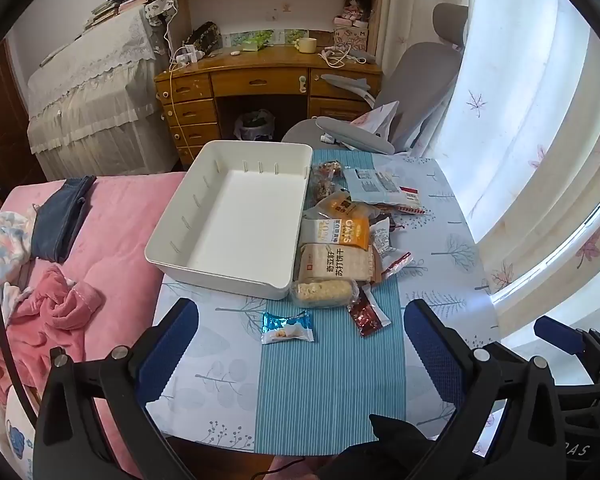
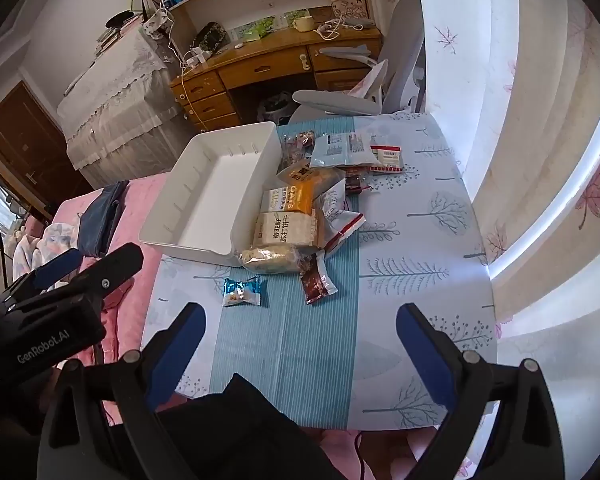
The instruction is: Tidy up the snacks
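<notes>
Since the white bin sits empty on the bench with the snack packets heaped just beside its right wall, sorting looks barely begun. Both the left tool and right tool hover spread wide, holding nothing, probably poised for the small blue candy lying apart and nearest.

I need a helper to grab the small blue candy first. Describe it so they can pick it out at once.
Start at the white tray on the patterned tablecloth; a pile of snack packets lies along its right side. Just in front of the tray's near edge, apart from the pile, lies the blue candy. It alone has a shiny blue twisted wrapper with a white half; the packet to its right is dark red.
</notes>
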Demonstrator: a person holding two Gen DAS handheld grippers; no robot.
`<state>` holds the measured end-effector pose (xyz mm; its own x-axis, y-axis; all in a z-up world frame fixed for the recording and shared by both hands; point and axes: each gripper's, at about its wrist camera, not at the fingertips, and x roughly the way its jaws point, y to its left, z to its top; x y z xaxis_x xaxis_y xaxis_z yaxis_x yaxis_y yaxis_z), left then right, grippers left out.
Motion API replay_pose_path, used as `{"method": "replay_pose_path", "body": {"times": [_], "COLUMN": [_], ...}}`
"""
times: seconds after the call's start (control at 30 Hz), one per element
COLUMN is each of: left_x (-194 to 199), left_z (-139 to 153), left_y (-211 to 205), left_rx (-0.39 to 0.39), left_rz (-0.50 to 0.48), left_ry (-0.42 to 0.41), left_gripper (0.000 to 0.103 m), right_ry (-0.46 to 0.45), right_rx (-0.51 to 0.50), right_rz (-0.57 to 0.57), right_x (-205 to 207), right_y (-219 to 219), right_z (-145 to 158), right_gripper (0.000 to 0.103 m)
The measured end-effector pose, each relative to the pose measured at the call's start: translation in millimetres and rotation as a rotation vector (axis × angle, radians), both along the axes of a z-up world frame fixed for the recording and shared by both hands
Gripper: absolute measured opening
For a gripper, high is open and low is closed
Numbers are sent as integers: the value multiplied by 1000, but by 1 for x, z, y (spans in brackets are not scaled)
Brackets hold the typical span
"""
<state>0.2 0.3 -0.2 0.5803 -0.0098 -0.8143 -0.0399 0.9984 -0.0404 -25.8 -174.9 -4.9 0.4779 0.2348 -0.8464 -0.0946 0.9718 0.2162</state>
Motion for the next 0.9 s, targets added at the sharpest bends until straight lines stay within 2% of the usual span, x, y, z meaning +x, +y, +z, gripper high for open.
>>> {"method": "replay_pose_path", "body": {"times": [0.27,0.3,0.57,0.9], "left_x": [0,0,0,2], "left_z": [0,0,-2,-5], "left_y": [-1,0,-1,0], "left_rx": [6,6,4,-5], "left_rz": [-1,-4,-5,-12], "left_ry": [-5,-3,-1,-3], "left_gripper": [102,102,102,102], "right_ry": [2,-2,-8,-23], "right_rx": [-3,-3,-10,-9], "right_rz": [0,0,6,12], "right_x": [2,1,10,4], "right_y": [0,2,10,6], "right_z": [-5,4,14,6], "right_gripper": [97,97,97,97]}}
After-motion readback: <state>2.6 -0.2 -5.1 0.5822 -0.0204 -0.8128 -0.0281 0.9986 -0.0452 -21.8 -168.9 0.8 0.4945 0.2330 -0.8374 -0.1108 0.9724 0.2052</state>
